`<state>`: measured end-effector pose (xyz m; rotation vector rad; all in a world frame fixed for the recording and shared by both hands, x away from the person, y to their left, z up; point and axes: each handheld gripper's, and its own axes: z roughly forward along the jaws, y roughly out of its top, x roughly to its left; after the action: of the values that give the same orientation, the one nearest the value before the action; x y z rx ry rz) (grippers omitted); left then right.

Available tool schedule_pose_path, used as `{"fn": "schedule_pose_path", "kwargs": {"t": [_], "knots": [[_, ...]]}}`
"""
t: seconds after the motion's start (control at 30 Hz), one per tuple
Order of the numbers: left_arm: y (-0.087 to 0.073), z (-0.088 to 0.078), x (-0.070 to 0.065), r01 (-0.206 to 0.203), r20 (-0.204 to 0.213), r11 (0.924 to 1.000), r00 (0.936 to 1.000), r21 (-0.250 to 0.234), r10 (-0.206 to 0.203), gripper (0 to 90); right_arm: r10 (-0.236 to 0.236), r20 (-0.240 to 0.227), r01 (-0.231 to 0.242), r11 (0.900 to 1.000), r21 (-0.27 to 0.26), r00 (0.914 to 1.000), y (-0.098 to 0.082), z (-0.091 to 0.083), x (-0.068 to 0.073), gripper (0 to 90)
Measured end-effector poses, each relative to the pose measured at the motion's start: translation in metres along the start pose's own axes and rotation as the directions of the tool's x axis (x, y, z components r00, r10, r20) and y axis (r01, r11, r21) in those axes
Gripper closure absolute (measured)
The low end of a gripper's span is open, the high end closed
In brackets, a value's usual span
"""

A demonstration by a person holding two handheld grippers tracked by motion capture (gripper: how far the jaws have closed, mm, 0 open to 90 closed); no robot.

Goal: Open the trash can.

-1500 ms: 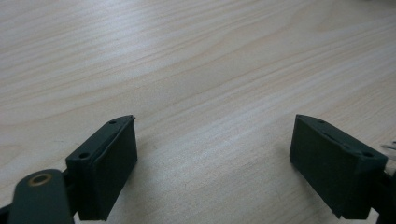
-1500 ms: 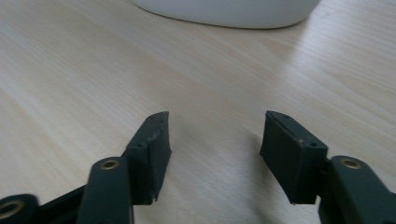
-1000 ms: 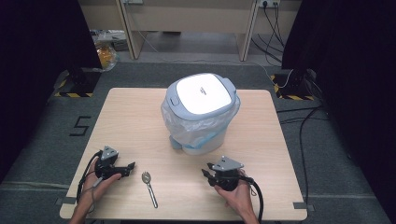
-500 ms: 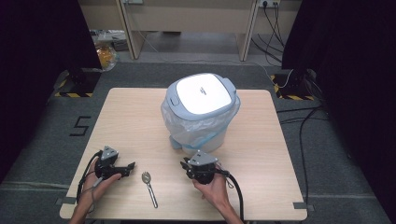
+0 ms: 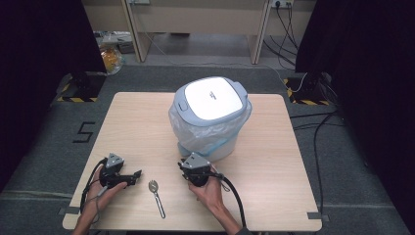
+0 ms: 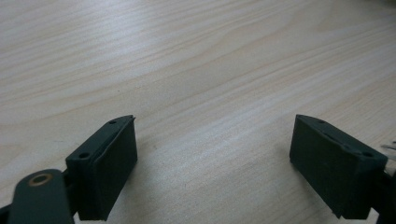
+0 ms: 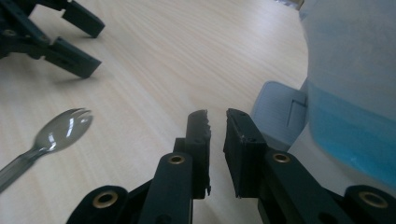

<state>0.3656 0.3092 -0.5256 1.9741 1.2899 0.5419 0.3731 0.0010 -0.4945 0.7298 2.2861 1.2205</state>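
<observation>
A metal spork (image 5: 156, 196) lies on the wooden table (image 5: 132, 122) near the front edge, bowl end pointing away from me; the right gripper view has it at the left (image 7: 60, 130). Just left of it rests my left gripper (image 5: 136, 176), open with bare table between its jaws (image 6: 215, 130). My right gripper (image 5: 185, 169) hovers right of the spork, in front of the bin. Its jaws (image 7: 217, 116) have just been closing and now stand shut, a thin slit between them and nothing in it. The left gripper (image 7: 95, 46) also appears far off in the right gripper view.
A white-lidded bin (image 5: 210, 117) lined with a clear plastic bag stands at the table's middle, close to the right gripper; its pale blue wall (image 7: 350, 70) and grey foot pedal (image 7: 280, 112) sit right beside the jaws. Cables trail from both grippers.
The right hand has moved left along the front of the table, from the right side to just in front of the bin, nearer the spork. The left gripper has stayed put.
</observation>
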Motion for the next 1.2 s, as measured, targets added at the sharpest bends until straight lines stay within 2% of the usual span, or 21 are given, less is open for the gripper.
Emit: {"fn": "schedule_pose_path", "kwargs": {"t": [0.03, 0.2, 0.3, 0.37, 0.43, 0.5, 0.63, 0.9, 1.0, 1.13, 1.2], "knots": [[0.0, 0.0, 0.0, 0.0, 0.0, 1.0, 1.0, 0.0, 0.0, 14.0, -0.007, 0.019, 0.007, 1.0, -0.003, 0.9998, 0.0, 0.005, 0.0, 79.3], [0.0, 0.0, 0.0, 0.0, 0.0, 1.0, 1.0, 0.0, 0.0, 14.0, -0.011, 0.043, 0.011, 1.0, -0.006, 0.999, -0.001, 0.014, 0.001, 79.4], [0.0, 0.0, 0.0, 0.0, 0.0, 1.0, 1.0, 0.0, 0.0, 14.0, -0.006, 0.061, 0.007, 1.0, -0.026, 0.9981, 0.0, 0.018, 0.001, 79.6], [0.0, 0.0, 0.0, 0.0, 0.0, 1.0, 1.0, 0.0, 0.0, 14.0, -0.029, 0.096, 0.032, 0.999, -0.03, 0.995, 0.001, 0.023, 0.003, 79.6], [0.0, 0.0, 0.0, 0.0, 0.0, 1.0, 1.0, 0.0, 0.0, 14.0, -0.033, 0.107, 0.036, 0.999, -0.028, 0.9938, 0.0, 0.024, 0.003, 79.7], [0.0, 0.0, 0.0, 0.0, 0.0, 1.0, 1.0, 0.0, 0.0, 14.0, -0.048, 0.146, 0.052, 0.998, -0.026, 0.9881, -0.001, 0.028, 0.001, 79.7], [0.0, 0.0, 0.0, 0.0, 0.0, 1.0, 1.0, 0.001, 0.0, 14.0, -0.053, 0.172, 0.057, 0.998, -0.017, 0.9836, -0.003, 0.033, -0.002, 79.7], [0.0, 0.0, 0.0, 0.0, 0.0, 1.0, 1.0, 0.0, 0.0, 14.0, -0.059, 0.204, 0.063, 0.998, -0.01, 0.9772, -0.004, 0.041, -0.004, 79.7], [0.0, 0.0, 0.0, 0.0, 0.0, 1.0, 1.0, 0.0, 0.0, 14.0, -0.071, 0.206, 0.073, 0.997, -0.001, 0.9761, -0.003, 0.043, -0.003, 79.4], [0.0, 0.0, 0.0, 0.0, 0.0, 1.0, 1.0, 0.001, 0.0, 14.0, -0.065, 0.2, 0.064, 0.998, 0.013, 0.9776, -0.002, 0.043, -0.004, 79.6], [0.0, 0.0, 0.0, 0.0, 0.0, 1.0, 1.0, 0.001, 0.0, 14.0, -0.076, 0.208, 0.072, 0.997, 0.031, 0.975, -0.001, 0.044, -0.002, 79.6]]}}
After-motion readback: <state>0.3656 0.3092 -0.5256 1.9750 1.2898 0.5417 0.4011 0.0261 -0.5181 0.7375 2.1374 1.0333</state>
